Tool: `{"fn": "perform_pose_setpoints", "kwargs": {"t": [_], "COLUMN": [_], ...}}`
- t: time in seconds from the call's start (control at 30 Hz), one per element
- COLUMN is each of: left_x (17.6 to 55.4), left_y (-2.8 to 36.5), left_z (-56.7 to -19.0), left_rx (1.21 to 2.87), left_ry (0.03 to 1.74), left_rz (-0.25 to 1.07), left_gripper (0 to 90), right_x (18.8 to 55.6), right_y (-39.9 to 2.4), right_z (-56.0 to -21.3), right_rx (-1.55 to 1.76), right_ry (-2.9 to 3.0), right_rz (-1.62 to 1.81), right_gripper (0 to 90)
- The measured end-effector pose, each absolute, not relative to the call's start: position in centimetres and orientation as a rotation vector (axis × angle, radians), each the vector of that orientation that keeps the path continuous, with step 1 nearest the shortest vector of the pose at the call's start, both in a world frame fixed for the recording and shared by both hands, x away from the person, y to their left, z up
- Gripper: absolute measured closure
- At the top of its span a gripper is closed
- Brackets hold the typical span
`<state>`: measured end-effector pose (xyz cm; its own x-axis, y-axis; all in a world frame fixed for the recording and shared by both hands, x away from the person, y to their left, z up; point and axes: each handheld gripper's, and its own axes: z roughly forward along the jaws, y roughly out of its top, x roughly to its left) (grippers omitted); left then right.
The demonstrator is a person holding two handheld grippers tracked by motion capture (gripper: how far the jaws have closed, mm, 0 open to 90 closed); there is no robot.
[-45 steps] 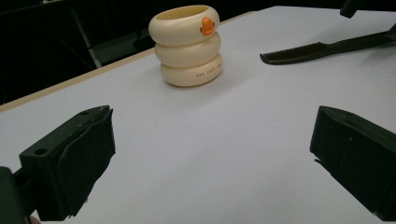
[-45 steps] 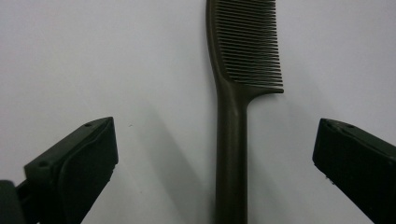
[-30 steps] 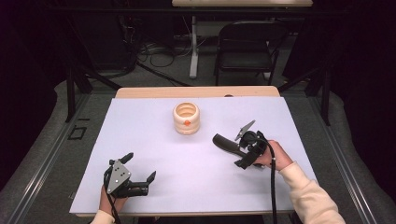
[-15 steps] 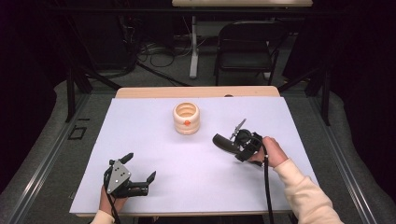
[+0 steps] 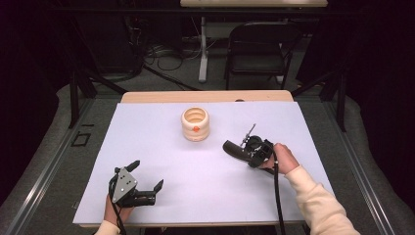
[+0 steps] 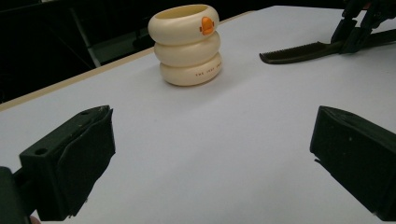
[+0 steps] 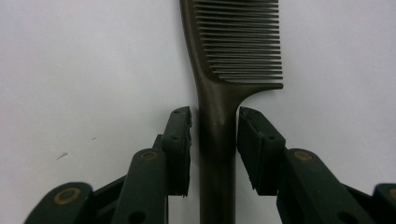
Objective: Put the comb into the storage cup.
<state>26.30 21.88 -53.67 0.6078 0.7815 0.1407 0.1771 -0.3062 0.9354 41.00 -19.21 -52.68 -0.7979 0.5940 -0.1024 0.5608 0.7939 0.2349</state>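
A dark comb (image 5: 234, 149) lies flat on the white sheet, right of centre, its teeth (image 7: 238, 46) pointing away from my right gripper (image 5: 247, 147). The right gripper's jaws (image 7: 215, 149) have just been closing and stand on either side of the comb's handle, with a thin gap still showing on each side. A cream ringed cup (image 5: 195, 124) with an orange mark stands upright at the middle back. My left gripper (image 5: 147, 174) rests near the front left, wide open with nothing between its fingers (image 6: 70, 163). From the left gripper view the cup (image 6: 187, 44) and comb (image 6: 299, 49) lie ahead.
The white sheet (image 5: 161, 142) covers a wooden table whose far edge (image 5: 205, 96) shows behind the cup. A folding chair (image 5: 264, 44) and cables stand on the dark floor beyond. A person's sleeve (image 5: 318, 200) comes in at the bottom right.
The right gripper's jaws have narrowed from wide open to close around the comb's handle, and the hand has edged slightly left. The left gripper, cup and comb have stayed put.
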Motion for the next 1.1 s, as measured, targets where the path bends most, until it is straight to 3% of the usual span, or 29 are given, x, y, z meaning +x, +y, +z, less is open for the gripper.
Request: {"fn": "perform_pose_setpoints", "kwargs": {"t": [0.3,1.1], "left_x": [26.3,26.3], "left_y": [21.9,21.9], "left_z": [-53.7,-53.7], "left_rx": [1.809,1.811], "left_ry": [0.783,0.783], "left_rz": [0.737,0.74], "left_gripper": [0.1,0.1], "right_x": [41.0,40.1], "right_y": [-19.3,-20.4], "right_z": [-52.8,-51.0], "right_rx": [0.97,0.925], "right_ry": [2.814,2.772], "right_rz": [0.327,0.444], "right_gripper": [71.6,72.4]}}
